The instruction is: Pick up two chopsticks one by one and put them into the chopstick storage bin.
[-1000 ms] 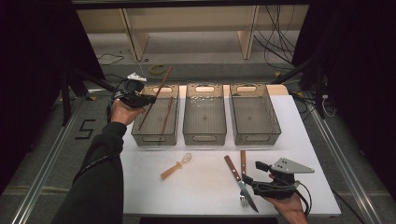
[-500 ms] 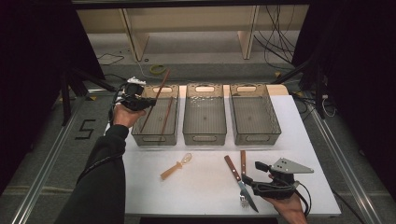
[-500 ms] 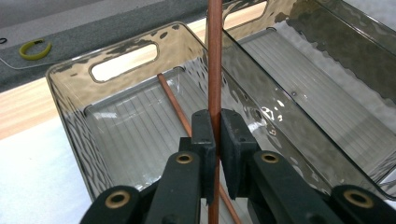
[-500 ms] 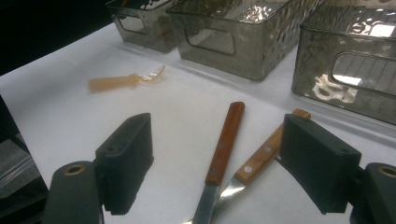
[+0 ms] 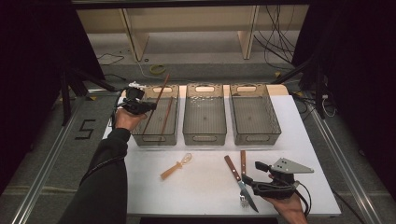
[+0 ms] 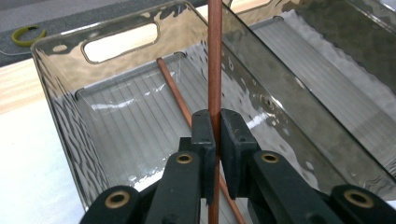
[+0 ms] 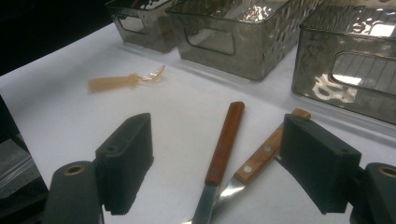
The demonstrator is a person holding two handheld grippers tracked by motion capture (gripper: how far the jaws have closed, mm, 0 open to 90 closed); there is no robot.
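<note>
While the left gripper (image 5: 140,106) is pinching a reddish chopstick (image 5: 156,103) between pads pressed tight together, it is sinking lower than it hung a second ago, bringing the stick down toward the left bin (image 5: 156,135) at ten o'clock on the counter (image 5: 205,186). Seen from the left gripper view, the held chopstick (image 6: 215,70) is running straight up out of the gripper (image 6: 217,140), and a second chopstick (image 6: 173,91) is already lying on the ribbed floor of that bin (image 6: 60,116), slanting away beneath it. Judging by this descent, the pair is being completed in the bin, and the next thing called for is a release once the stick is low enough not to bounce out.

Meanwhile the right gripper (image 5: 254,179) is sitting where it was at five o'clock, spread wide over the knife (image 7: 223,144) and the fork (image 7: 261,156), touching neither as far as can be told. A pale spoon (image 5: 177,166) is lying apart at the counter's middle, with the middle bin (image 5: 204,135) and right bin (image 5: 254,135) standing beyond.
</note>
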